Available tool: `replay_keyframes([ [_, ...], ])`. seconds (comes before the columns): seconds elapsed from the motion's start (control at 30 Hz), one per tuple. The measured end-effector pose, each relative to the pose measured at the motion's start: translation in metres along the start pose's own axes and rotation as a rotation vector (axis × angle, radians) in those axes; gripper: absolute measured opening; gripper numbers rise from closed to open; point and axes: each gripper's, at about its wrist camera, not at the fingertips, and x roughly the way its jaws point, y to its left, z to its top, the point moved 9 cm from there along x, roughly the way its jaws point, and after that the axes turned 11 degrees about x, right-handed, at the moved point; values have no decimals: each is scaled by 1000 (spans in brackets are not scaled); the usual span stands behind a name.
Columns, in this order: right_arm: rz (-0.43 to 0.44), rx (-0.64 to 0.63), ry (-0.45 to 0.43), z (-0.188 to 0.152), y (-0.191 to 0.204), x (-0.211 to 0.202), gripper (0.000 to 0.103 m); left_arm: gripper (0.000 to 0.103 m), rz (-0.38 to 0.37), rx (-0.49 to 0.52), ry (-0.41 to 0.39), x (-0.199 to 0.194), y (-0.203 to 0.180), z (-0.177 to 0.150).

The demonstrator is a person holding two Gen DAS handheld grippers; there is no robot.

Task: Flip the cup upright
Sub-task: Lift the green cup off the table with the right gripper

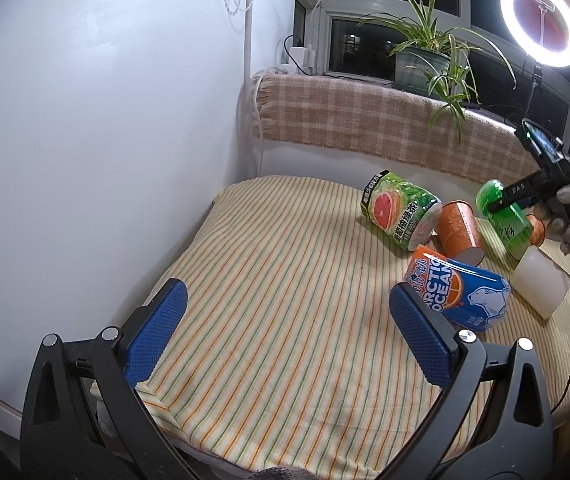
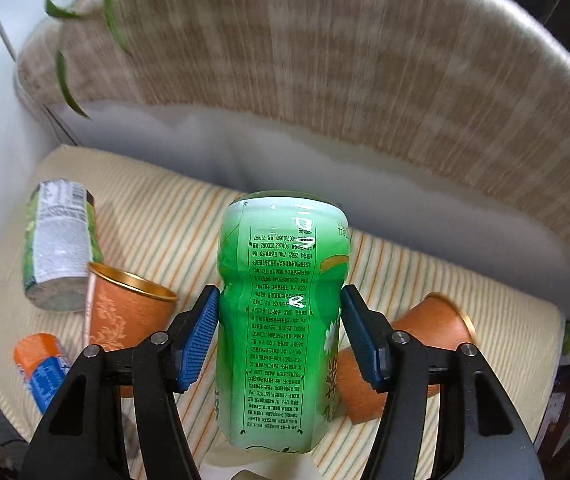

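Note:
My right gripper (image 2: 280, 332) is shut on a green can-shaped cup (image 2: 281, 320) and holds it above the striped cloth; it also shows in the left wrist view (image 1: 503, 216), tilted. My left gripper (image 1: 289, 332) is open and empty over the cloth, its right pad next to a blue and orange Arctic Ocean can (image 1: 461, 292) lying on its side. An orange paper cup (image 1: 459, 232) lies on its side. In the right wrist view it (image 2: 125, 304) lies to the left, and a second orange cup (image 2: 405, 340) lies behind the right finger.
A green grapefruit can (image 1: 401, 210) lies on its side at the back. A white cup (image 1: 541, 284) lies at the right. The striped cloth (image 1: 285, 260) ends at a white wall on the left and a plaid-covered ledge (image 1: 365, 116) behind. A cable hangs at the right edge.

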Motion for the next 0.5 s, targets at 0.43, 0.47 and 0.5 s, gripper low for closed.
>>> replay_keyframes([
  [0.43, 169, -182, -168, -23, 25, -125, 61, 103, -35, 62, -58, -19, -22, 15],
  [0.47, 176, -213, -166, -32, 30, -127, 61, 103, -42, 73, -62, -20, -26, 16],
  [0.5, 182, -250, -163, -44, 32, -133, 61, 103, -47, 81, -64, -20, -29, 16],
])
